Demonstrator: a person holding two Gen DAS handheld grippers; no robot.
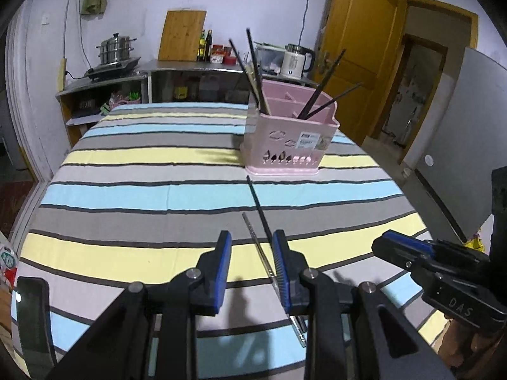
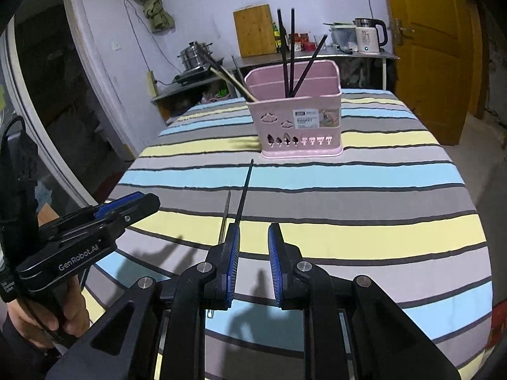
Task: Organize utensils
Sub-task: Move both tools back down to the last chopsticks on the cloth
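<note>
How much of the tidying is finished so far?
Several chopsticks already stand in the pink basket. Nothing is in hand: the left gripper and right gripper are both open and empty. A black chopstick and a metal chopstick are left lying on the striped tablecloth.

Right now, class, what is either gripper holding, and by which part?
Nothing: left gripper and right gripper stand open; black chopstick and silver chopstick lie on the tablecloth.
</note>
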